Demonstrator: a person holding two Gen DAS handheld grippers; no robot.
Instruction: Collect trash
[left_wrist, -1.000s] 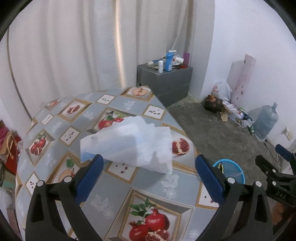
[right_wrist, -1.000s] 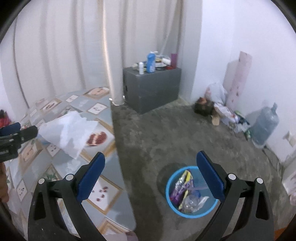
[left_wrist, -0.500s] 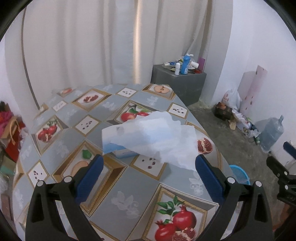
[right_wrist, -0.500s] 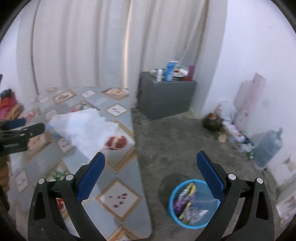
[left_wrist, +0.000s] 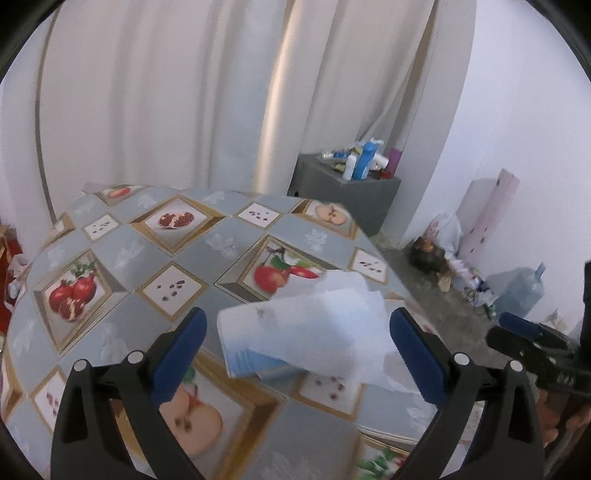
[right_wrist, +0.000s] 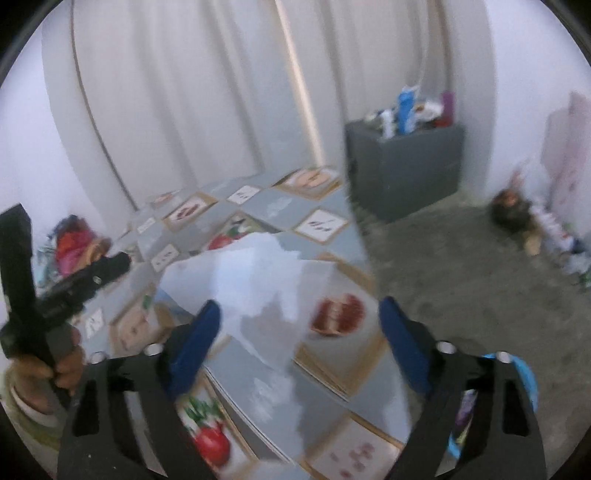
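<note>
A crumpled white tissue (left_wrist: 314, 325) lies over a light blue packet (left_wrist: 251, 360) on the fruit-patterned tablecloth (left_wrist: 155, 258), near the table's right edge. My left gripper (left_wrist: 295, 350) is open and empty, its blue fingers on either side of the tissue, just short of it. My right gripper (right_wrist: 299, 343) is open and empty, facing the same tissue (right_wrist: 258, 273) from the right; this view is blurred. The blue trash basket (right_wrist: 524, 373) peeks out behind the right finger, on the floor. The right gripper also shows at the right of the left wrist view (left_wrist: 532, 339).
A grey cabinet (left_wrist: 347, 192) with bottles stands by the white curtain. A water jug (left_wrist: 521, 291) and bags lie along the right wall. Red cloth items (right_wrist: 74, 243) lie left of the table. The left gripper and hand show in the right wrist view (right_wrist: 55, 295).
Both grippers have swung left, from the floor and basket toward the table. The tissue now sits between each gripper's fingers. Neither gripper has closed.
</note>
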